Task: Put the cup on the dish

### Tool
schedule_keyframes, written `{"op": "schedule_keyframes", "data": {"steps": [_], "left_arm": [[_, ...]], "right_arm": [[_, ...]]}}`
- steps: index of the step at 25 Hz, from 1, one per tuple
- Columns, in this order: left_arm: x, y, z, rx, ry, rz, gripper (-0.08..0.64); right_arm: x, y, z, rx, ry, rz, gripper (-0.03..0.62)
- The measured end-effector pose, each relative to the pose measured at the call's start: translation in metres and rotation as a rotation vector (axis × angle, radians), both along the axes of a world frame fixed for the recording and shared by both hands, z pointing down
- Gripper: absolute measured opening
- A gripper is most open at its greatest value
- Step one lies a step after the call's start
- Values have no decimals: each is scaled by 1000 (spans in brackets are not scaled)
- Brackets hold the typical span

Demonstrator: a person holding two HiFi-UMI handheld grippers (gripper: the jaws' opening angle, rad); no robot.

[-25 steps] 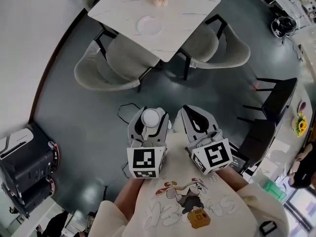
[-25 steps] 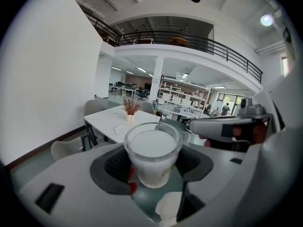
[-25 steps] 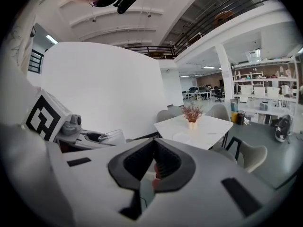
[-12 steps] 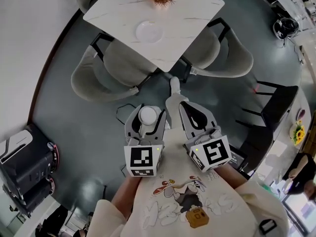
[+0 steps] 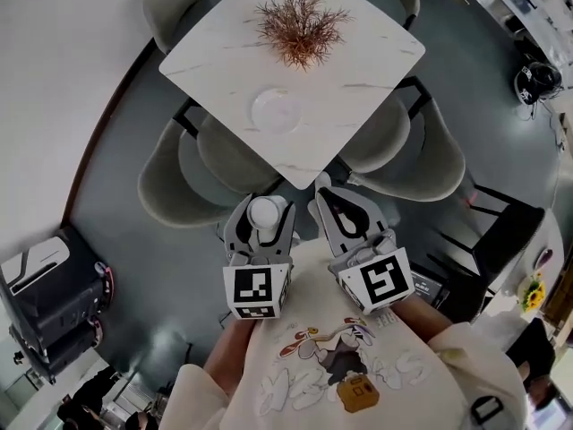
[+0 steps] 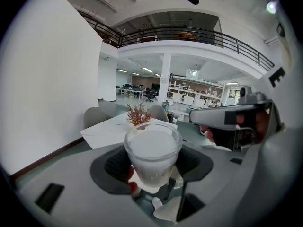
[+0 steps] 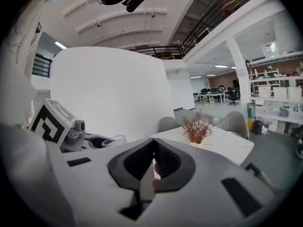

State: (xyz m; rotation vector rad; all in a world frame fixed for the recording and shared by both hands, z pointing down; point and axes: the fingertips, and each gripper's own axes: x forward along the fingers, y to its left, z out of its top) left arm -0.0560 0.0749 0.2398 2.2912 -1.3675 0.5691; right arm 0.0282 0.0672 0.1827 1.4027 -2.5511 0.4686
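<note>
A frosted white cup (image 5: 267,213) (image 6: 153,151) sits upright between the jaws of my left gripper (image 5: 266,208) (image 6: 152,161), which is shut on it. The cup's rim (image 7: 112,140) also shows in the right gripper view. A round white dish (image 5: 277,110) lies on the white marble table (image 5: 358,56) (image 6: 106,128) (image 7: 226,144), ahead of both grippers and on the near side of a dried reddish plant (image 5: 301,23) (image 6: 138,113) (image 7: 197,126). My right gripper (image 5: 327,195) (image 7: 152,161) is held beside the left, shut with nothing in it.
Several grey armchairs (image 5: 183,179) (image 5: 421,155) ring the table, two of them between me and the near corner. A black cart (image 5: 49,294) stands at the left, black chairs (image 5: 501,231) at the right. The floor is dark grey.
The table, dish and plant have slid down in the head view and come nearer. Both grippers keep their pose, the cup still held in the left.
</note>
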Motion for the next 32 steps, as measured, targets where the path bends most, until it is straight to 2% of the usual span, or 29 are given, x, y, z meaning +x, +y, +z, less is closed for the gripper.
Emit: {"op": "schedule_keyframes", "data": {"steps": [4,9,13,20,25,32], "left_arm": [[11,-42,6,23,-22,-50,267],[20,-78,15,51,-43,-137,267],[17,-96,25,46,-52,-200,267],[10,-126,43,64,-85,-240,267],[5,-144,56,73,-54,-279,267],[5,-167,85,77,-47,-272,267]], "right_arm": [[-1,-37,-9,28,-32,-89,5],[11,-68,10,-45,-64,-169,5],[16,-87,29,-65,-26,-206,5],[9,-117,57,-90,-24,-239,5],[2,-126,72,-108,-25,-236,5],[1,-146,108,-157,13,-209,5]]}}
